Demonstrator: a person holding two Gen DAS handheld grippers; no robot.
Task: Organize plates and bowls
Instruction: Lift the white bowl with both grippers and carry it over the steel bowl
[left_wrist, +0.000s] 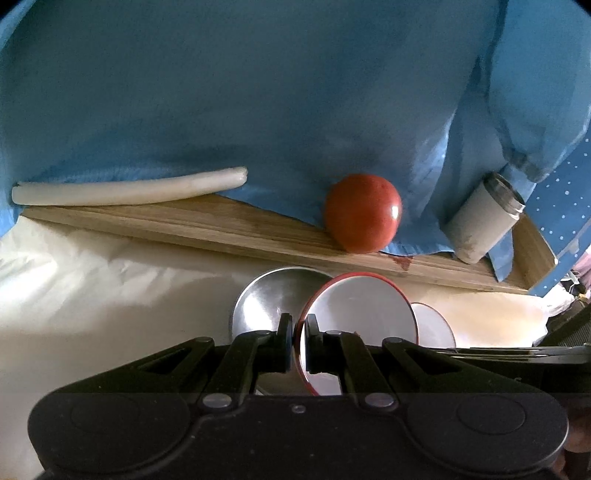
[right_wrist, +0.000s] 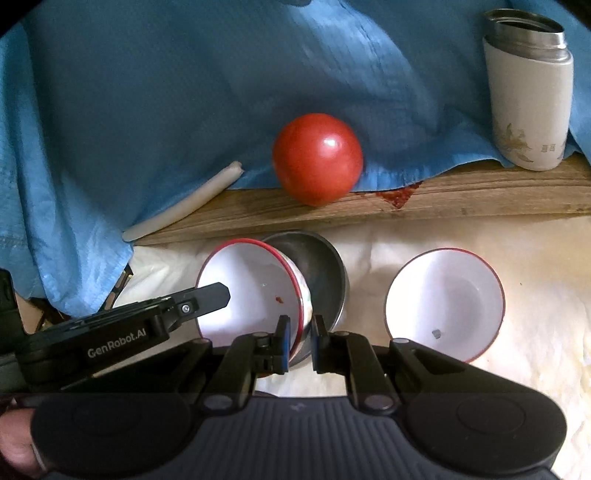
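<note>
We can read one mark only — "GenRobot.AI", in pale letters on the black body of the left gripper (right_wrist: 212, 295), seen from the right wrist. The flask (right_wrist: 529, 96) carries small print — too blurred to read.

wooden board (right_wrist: 443, 199) — tomato (right_wrist: 317, 158), flask (right_wrist: 528, 99)

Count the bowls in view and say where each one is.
3: a red-rimmed white bowl tilted in the left gripper, a steel bowl in the right gripper, another white bowl rightward.

Red tomato (right_wrist: 317, 158), blue cloth (right_wrist: 147, 92), red-rimmed white bowl (right_wrist: 445, 302), white flask (right_wrist: 528, 96) with golden floral print.
</note>
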